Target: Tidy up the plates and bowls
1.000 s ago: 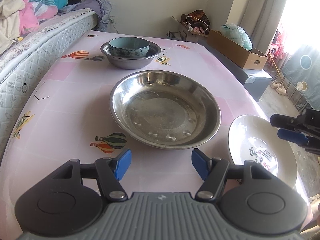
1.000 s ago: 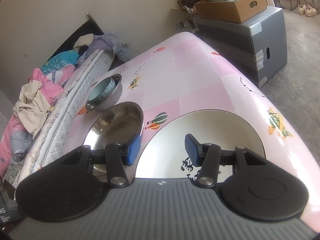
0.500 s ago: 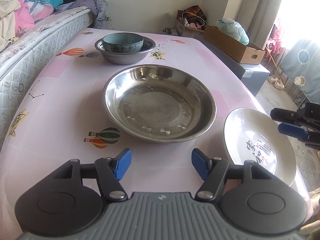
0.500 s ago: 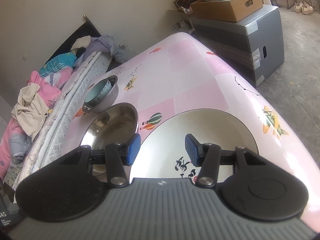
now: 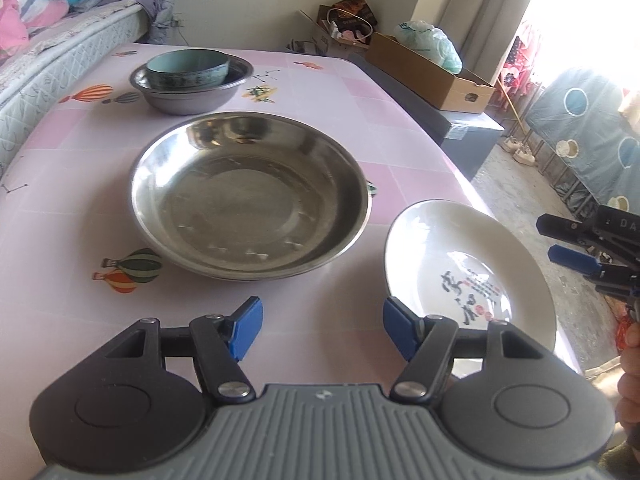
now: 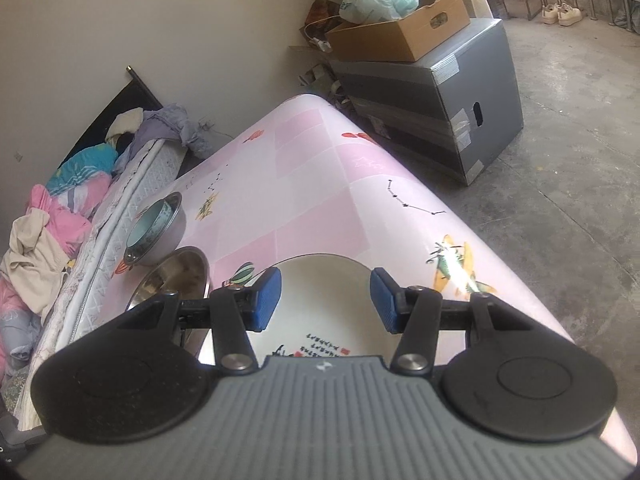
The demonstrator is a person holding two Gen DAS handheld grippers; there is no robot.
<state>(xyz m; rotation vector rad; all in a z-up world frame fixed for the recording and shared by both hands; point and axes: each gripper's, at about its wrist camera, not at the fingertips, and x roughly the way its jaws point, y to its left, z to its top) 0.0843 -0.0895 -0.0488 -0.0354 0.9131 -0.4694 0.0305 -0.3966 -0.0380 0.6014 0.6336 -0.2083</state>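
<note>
A large shallow steel basin [image 5: 248, 196] sits mid-table on the pink cloth. Behind it a teal bowl [image 5: 187, 68] rests inside a smaller steel bowl [image 5: 191, 96]. A white plate with black and red writing [image 5: 468, 268] lies at the table's right edge. My left gripper [image 5: 322, 330] hovers open over bare cloth just in front of the basin, nothing between its fingers. My right gripper [image 6: 325, 300] is open above the near part of the white plate [image 6: 320, 280], apart from it; it also shows at the right edge of the left wrist view [image 5: 568, 240].
A bed with a quilted mattress [image 5: 52, 64] and heaped clothes [image 6: 52, 224] runs along the table's left side. A cardboard box [image 6: 400, 36] with a plastic bag sits on a grey crate [image 6: 440, 100] beyond the far right corner. Concrete floor [image 6: 568, 160] lies to the right.
Both grippers have moved forward and slightly lower. The basin and white plate look larger and nearer in the left view; the right gripper now covers more of the plate. Jaws unchanged.
</note>
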